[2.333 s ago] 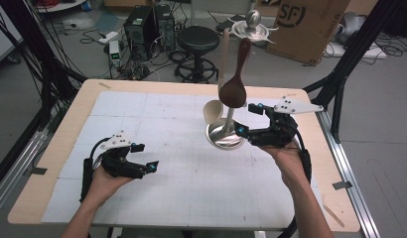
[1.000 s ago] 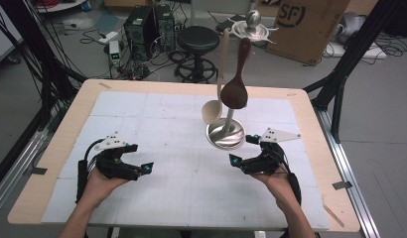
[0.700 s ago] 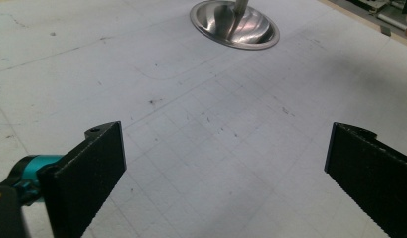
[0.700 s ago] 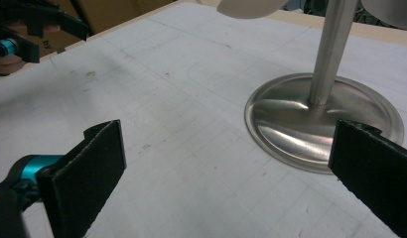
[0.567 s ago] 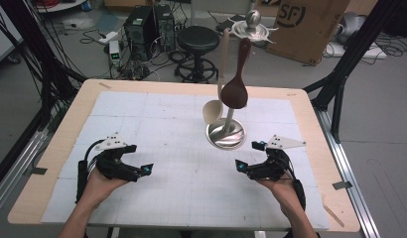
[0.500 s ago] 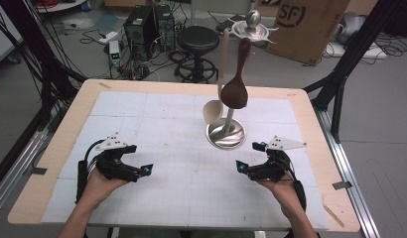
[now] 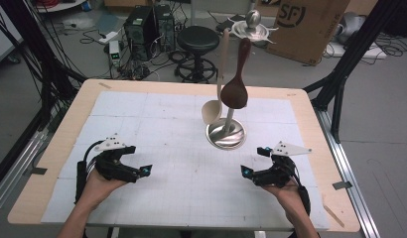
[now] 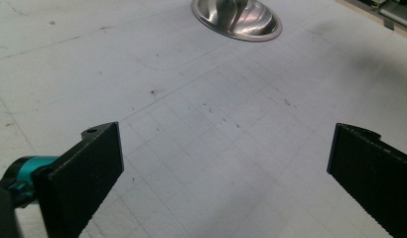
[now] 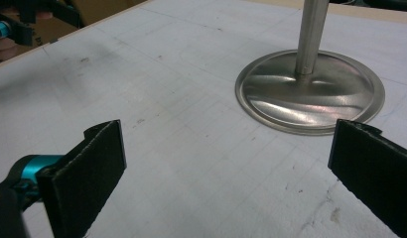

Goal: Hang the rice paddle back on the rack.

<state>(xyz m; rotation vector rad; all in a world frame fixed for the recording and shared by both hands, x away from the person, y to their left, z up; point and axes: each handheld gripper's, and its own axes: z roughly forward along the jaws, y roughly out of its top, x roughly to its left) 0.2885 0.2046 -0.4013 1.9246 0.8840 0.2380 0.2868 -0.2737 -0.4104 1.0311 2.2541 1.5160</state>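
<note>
Beyond the table (image 7: 320, 130) — on the floor — stand a black stool (image 7: 198, 39), a cardboard box (image 7: 310, 25) (printed "SF") and two computer towers (image 7: 151, 22).

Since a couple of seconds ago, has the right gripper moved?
Yes. The right gripper has pulled back from the stand's base toward the table's near edge, jaws open and empty.
</note>
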